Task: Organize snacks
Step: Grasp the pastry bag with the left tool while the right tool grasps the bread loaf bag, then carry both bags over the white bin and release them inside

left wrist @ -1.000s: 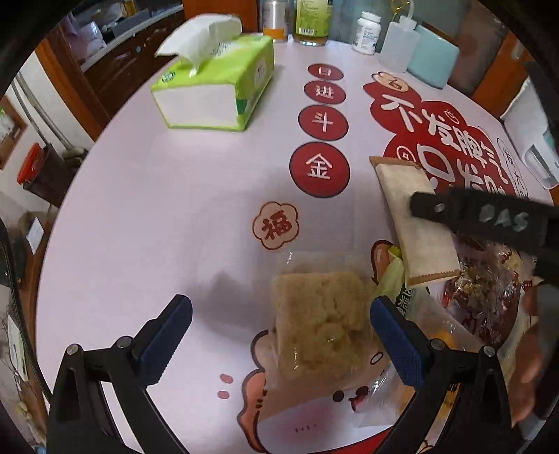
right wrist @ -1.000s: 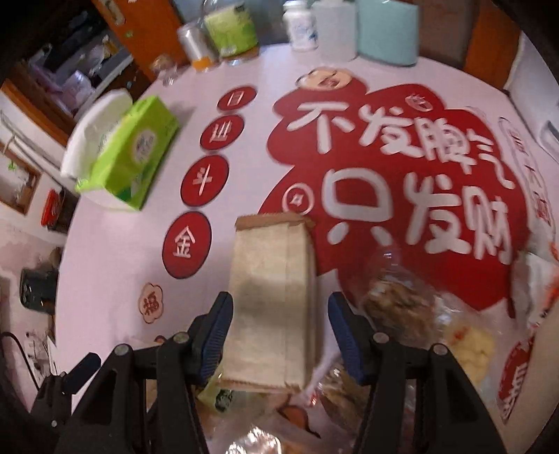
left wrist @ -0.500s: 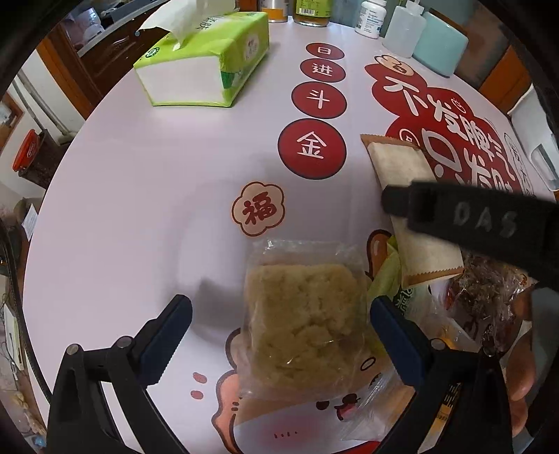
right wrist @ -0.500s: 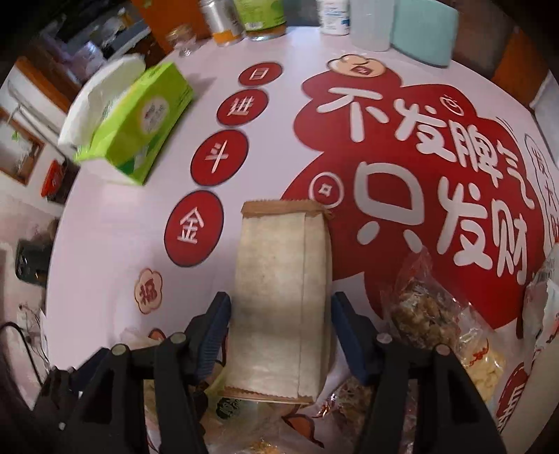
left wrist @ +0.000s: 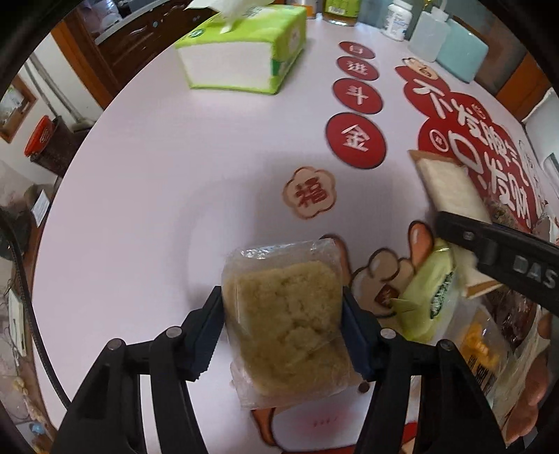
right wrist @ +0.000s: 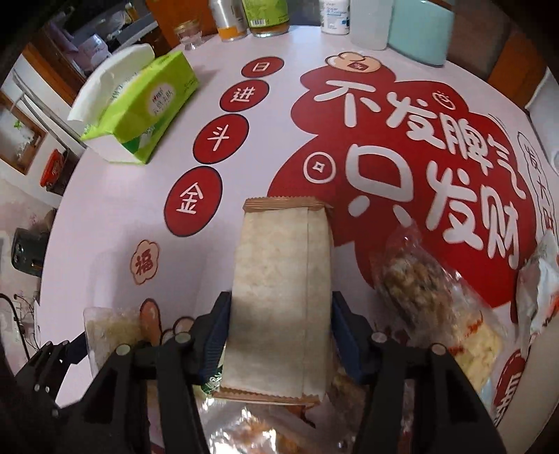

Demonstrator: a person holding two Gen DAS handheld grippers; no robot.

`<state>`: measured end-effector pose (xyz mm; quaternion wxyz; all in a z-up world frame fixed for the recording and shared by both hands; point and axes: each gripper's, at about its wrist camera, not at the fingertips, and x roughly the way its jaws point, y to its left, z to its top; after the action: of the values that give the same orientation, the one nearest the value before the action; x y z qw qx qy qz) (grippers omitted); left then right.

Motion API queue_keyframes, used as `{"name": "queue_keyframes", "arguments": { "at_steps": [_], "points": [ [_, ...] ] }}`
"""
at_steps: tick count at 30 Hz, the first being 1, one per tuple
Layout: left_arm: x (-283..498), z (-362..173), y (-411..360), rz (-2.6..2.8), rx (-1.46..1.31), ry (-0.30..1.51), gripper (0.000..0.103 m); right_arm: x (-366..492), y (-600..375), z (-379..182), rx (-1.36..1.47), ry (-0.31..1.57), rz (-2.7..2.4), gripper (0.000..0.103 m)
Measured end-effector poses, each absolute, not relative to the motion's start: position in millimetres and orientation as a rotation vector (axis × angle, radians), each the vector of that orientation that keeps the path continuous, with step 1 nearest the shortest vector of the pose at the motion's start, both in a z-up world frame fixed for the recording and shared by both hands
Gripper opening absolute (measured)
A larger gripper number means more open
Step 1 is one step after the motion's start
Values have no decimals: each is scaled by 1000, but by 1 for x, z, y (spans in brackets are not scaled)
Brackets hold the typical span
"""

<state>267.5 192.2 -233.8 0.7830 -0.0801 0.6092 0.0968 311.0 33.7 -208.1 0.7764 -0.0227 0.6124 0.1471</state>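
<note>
My left gripper (left wrist: 283, 331) is shut on a clear bag holding a yellowish crumbly cake (left wrist: 290, 310), its pads pressing both sides. My right gripper (right wrist: 279, 331) is shut on a long beige snack packet (right wrist: 279, 283) with brown crimped ends. That packet also shows in the left wrist view (left wrist: 450, 188) with the right gripper's black finger (left wrist: 496, 244) across it. A pile of snacks lies at the near right: a green packet (left wrist: 433, 293), a clear bag of nutty brittle (right wrist: 412, 279) and yellow pieces (right wrist: 478, 342).
A green tissue box (left wrist: 241, 52) stands at the far left of the round pink table (left wrist: 157, 181) with red printed characters. Bottles and a pale blue container (right wrist: 419, 31) line the far edge. The table's left edge drops to the floor.
My left gripper moved forward and closed on the bagged cake. My right gripper closed on the beige packet.
</note>
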Motion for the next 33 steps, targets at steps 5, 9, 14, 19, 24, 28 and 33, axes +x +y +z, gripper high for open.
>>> {"name": "queue_keyframes", "arguments": {
  "at_steps": [5, 9, 14, 19, 24, 28, 33],
  "points": [
    [254, -203, 195, 194, -146, 1267, 61, 284, 13, -179, 17, 1259, 345, 55],
    [239, -167, 178, 152, -114, 1214, 61, 262, -8, -147, 74, 1197, 373, 55],
    [209, -114, 150, 83, -71, 1124, 61, 211, -52, -101, 116, 1103, 370, 55],
    [191, -74, 100, -2, -27, 1055, 61, 164, -119, -76, 137, 1057, 310, 56],
    [174, -47, 34, -104, 43, 1005, 61, 123, -189, -58, 154, 1007, 190, 56],
    [157, -33, -30, -202, 102, 979, 61, 96, -241, -49, 152, 977, 88, 56],
    [144, -26, -107, -288, 178, 946, 61, 69, -296, -41, 176, 948, 12, 56]
  ]
}}
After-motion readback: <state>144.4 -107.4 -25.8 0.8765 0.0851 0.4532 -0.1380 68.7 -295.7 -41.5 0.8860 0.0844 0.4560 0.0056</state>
